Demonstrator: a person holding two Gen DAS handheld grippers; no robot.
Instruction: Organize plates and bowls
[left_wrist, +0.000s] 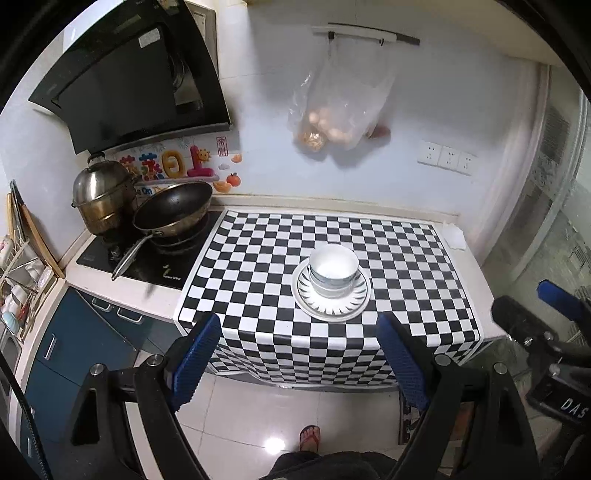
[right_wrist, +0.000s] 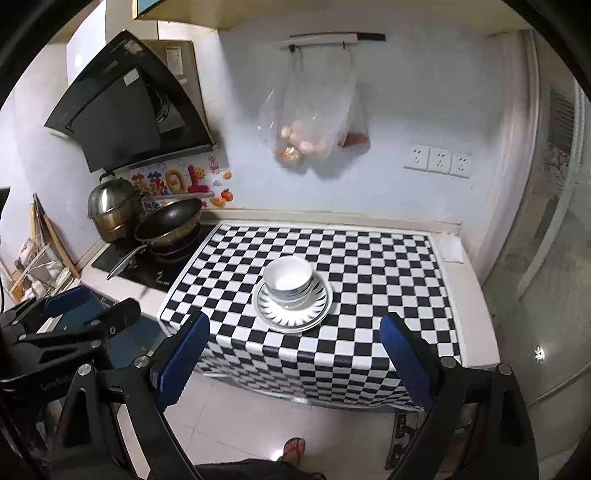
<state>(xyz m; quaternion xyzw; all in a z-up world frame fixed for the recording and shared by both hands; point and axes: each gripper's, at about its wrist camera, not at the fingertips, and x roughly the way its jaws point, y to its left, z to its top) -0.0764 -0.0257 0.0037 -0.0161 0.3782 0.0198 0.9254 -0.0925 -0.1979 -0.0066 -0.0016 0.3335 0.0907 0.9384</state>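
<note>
A stack of white bowls (left_wrist: 333, 270) stands on white plates with a dark ray pattern (left_wrist: 330, 308), on the checkered cloth of the counter (left_wrist: 258, 258). The same bowls (right_wrist: 289, 281) and plates (right_wrist: 291, 320) show in the right wrist view. My left gripper (left_wrist: 299, 328) is open and empty, held back from the counter's front edge, above the floor. My right gripper (right_wrist: 295, 330) is open and empty too, also short of the counter. Each gripper shows at the edge of the other's view: the right (left_wrist: 546, 332), the left (right_wrist: 62, 325).
A stove with a black frying pan (left_wrist: 173, 210) and a steel pot (left_wrist: 101, 199) is at the left, under a range hood (left_wrist: 136, 81). A plastic bag of food (left_wrist: 336, 110) hangs on the wall. A dish rack (left_wrist: 18, 280) is at far left. A glass door (right_wrist: 554, 258) is at right.
</note>
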